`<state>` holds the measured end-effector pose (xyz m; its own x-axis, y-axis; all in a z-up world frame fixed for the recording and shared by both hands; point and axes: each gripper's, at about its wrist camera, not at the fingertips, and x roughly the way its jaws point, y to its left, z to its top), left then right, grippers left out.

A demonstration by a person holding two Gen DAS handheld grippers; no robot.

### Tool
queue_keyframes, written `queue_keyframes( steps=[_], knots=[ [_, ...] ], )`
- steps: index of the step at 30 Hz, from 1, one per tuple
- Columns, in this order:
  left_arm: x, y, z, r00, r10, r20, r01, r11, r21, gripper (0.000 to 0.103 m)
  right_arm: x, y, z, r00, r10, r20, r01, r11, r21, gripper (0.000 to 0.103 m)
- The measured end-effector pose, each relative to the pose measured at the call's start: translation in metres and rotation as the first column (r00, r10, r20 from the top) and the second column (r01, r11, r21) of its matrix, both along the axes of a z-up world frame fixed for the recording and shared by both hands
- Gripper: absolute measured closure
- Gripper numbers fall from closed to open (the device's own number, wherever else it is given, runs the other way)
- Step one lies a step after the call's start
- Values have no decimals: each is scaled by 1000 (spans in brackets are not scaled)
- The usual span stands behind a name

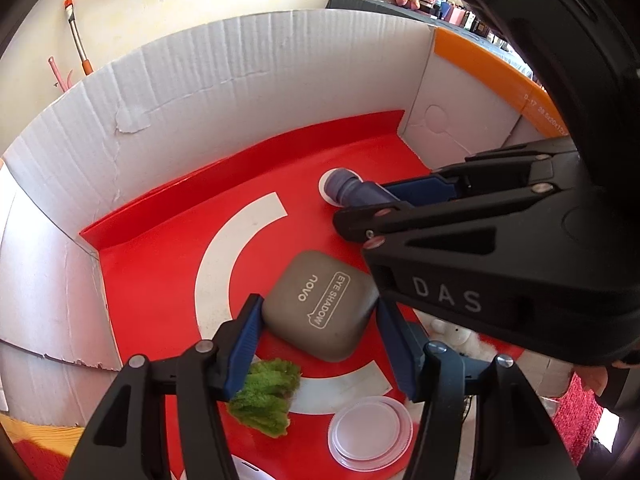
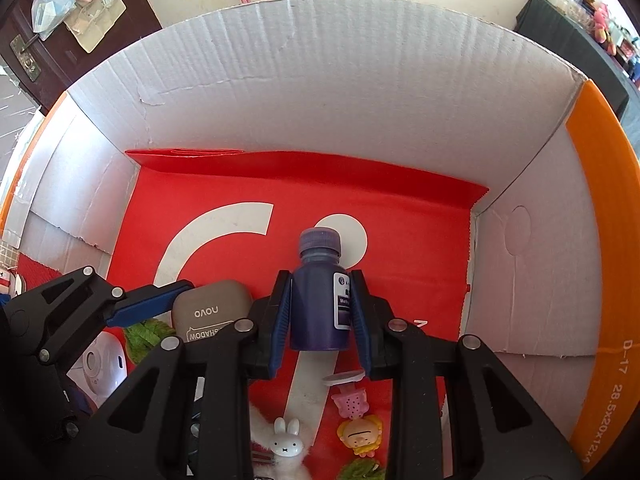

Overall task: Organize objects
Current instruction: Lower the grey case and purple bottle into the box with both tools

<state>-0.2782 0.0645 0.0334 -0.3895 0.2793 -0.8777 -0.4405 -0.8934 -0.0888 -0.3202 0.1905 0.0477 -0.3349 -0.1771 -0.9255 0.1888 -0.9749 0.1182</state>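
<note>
Both grippers are inside a white cardboard box (image 1: 224, 80) with a red liner. My left gripper (image 1: 320, 312) is shut on a grey eye shadow case (image 1: 320, 304), one finger on each side. The case also shows in the right wrist view (image 2: 212, 308). My right gripper (image 2: 322, 304) is shut on a dark purple bottle (image 2: 318, 304) with a white label, cap pointing away. In the left wrist view the bottle (image 1: 352, 192) sticks out of the right gripper (image 1: 384, 204) near the box's right wall.
A green fuzzy clump (image 1: 266, 396) and a clear round lid (image 1: 370, 432) lie on the liner below the left gripper. A white rabbit figure (image 2: 286, 444), a pink clip (image 2: 352, 400) and a yellow-haired figure (image 2: 360, 434) lie under the right gripper. A white rounded device (image 2: 102, 364) lies at lower left.
</note>
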Motion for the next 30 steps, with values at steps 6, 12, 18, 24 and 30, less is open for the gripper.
queue_keyframes(
  steps=[6,12,18,24,30],
  knots=[
    [0,6,-1,1000,2,2,-2,1000,2,43,1,4,1,1000,-1,1,1,1000,2,76],
    [1,17,-5,1000,4,4,-4,1000,6,43,7,9,2,1000,2,1,-2,1000,8,76],
    [1,15,-2,1000,6,6,-6,1000,9,42,8,13,3,1000,5,3,-5,1000,11,75],
    [1,11,0,1000,9,9,-9,1000,14,42,10,14,4,1000,5,4,-5,1000,9,75],
    [-6,6,-2,1000,14,11,-15,1000,20,39,10,18,6,1000,3,5,-3,1000,7,75]
  ],
)
